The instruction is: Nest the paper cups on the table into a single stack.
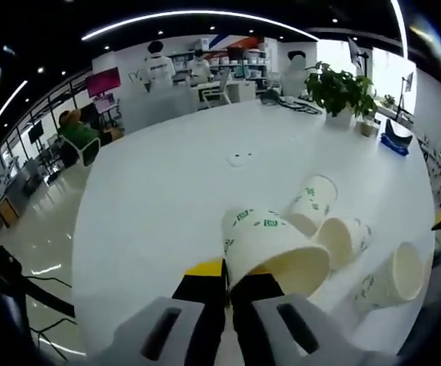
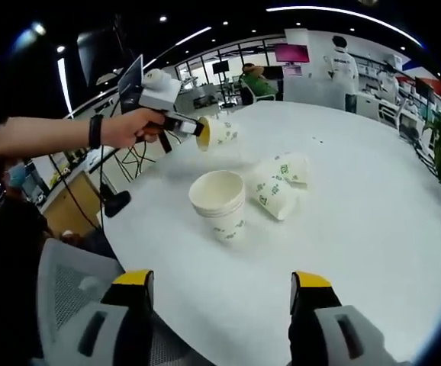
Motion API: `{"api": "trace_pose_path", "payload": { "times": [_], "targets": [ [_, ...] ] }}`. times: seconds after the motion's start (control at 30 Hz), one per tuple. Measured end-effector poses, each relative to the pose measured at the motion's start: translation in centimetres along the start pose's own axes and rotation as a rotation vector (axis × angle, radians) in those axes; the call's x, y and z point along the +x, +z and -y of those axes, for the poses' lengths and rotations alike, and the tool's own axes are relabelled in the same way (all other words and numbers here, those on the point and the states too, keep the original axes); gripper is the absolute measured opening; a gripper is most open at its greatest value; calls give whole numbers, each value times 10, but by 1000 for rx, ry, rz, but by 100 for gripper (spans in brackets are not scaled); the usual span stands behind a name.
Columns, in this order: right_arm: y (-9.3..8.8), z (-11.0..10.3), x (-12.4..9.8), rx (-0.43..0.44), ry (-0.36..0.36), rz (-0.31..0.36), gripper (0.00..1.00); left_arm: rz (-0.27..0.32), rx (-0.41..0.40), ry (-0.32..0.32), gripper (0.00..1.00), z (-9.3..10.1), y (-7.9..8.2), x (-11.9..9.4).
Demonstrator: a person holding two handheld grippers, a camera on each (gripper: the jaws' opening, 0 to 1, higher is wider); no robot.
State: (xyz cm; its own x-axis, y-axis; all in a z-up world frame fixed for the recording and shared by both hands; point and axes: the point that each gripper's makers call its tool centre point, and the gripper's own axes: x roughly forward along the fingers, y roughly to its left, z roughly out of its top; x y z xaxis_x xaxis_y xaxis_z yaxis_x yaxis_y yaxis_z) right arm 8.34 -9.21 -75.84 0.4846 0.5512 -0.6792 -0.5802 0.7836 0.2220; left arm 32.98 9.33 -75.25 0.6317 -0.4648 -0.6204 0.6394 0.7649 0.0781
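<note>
Paper cups are partly nested: an upright stack (image 2: 220,200) stands on the white counter (image 2: 373,229), two loose cups (image 2: 280,183) lying just beside it. The left gripper (image 1: 228,293) pinches another cup (image 1: 270,248) aloft; the right gripper (image 2: 220,293) gapes wide, empty.

An upright cup stack (image 2: 220,202) stands on the table (image 2: 358,221), two tipped cups (image 2: 278,183) behind.
</note>
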Motion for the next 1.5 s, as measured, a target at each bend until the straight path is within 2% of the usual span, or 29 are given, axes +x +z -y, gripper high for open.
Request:
{"api": "trace_pose_path", "payload": {
  "times": [0.07, 0.27, 0.4, 0.6, 0.73, 0.83, 0.97, 1.27, 1.37, 1.5],
  "targets": [
    [1, -2, -3, 0, -1, 3, 73, 2, 16, -17, 0, 16, 9, -10],
    [1, -7, -6, -7, 0, 6, 73, 2, 45, -54, 0, 11, 8, -10],
    [-1, -9, -4, -15, 4, 9, 74, -1, 81, -79, 0, 24, 16, -22],
    [1, -15, -9, -27, 7, 11, 74, -13, 128, -123, 0, 36, 16, -30],
    [-1, -14, -8, -31, 5, 12, 74, -24, 174, -162, 0, 55, 18, -39],
    [1, -13, -9, -30, 3, 17, 74, -32, 206, -193, 0, 58, 20, -37],
    [0, -10, -6, -30, 0, 21, 74, -65, 228, -277, 0, 75, 20, -39],
    [6, -10, -7, -22, -2, 48, 75, -114, 340, -366, 0, 104, 30, -51],
    [9, -12, -11, -17, -2, 56, 75, -142, 406, -419, 0, 112, 27, -54],
    [8, -11, -10, -14, -2, 58, 75, -188, 472, -449, 0, 124, 24, -58]
  ]
}}
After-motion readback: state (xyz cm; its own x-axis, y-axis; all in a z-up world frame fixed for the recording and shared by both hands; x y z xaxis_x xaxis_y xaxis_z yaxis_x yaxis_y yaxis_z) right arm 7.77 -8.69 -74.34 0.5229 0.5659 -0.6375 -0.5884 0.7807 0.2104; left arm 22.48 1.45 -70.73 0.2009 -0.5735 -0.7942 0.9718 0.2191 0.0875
